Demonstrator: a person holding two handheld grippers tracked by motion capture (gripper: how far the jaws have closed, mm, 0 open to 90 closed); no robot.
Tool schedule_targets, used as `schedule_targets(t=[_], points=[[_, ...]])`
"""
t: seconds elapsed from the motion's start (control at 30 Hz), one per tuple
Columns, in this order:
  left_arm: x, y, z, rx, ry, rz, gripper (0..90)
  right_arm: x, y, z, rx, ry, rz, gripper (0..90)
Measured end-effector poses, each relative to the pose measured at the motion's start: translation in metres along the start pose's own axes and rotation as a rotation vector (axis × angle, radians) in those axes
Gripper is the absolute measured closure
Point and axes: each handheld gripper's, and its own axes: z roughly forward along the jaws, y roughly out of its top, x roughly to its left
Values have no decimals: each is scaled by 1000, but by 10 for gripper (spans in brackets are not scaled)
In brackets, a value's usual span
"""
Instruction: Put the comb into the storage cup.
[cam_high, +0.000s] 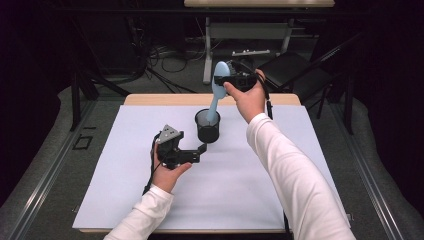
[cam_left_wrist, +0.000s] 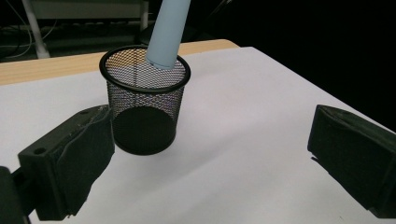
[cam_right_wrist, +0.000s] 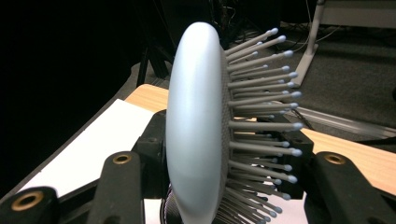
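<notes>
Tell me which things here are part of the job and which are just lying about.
In the job: hairbrush, held by the right gripper, handle at the mesh cup; left gripper, open beside the cup.
Lying about: folding chair, floor cables, far table.

The hairbrush (cam_high: 217, 90) handle stands in the mesh cup (cam_high: 207, 128), mid-table (cam_high: 125, 200), left tool (cam_high: 202, 148) just beside.

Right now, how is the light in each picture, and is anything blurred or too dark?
High view: the white mat is evenly lit, the surroundings nearly black. Left gripper view: the mesh cup is sharp and casts only a faint shadow. Right gripper view: the hairbrush sits very close, with a soft sheen on its back; the left background is black.
</notes>
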Motion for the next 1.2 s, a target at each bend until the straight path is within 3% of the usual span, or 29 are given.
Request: schedule_targets(t=[0.53, 1.2], points=[[2, 0, 0, 0, 6, -3, 7, 13, -6, 12, -14, -29, -93, 482], [11, 0, -1, -2, 20, -29, 8, 15, -14, 34, 3, -40, -115, 481]])
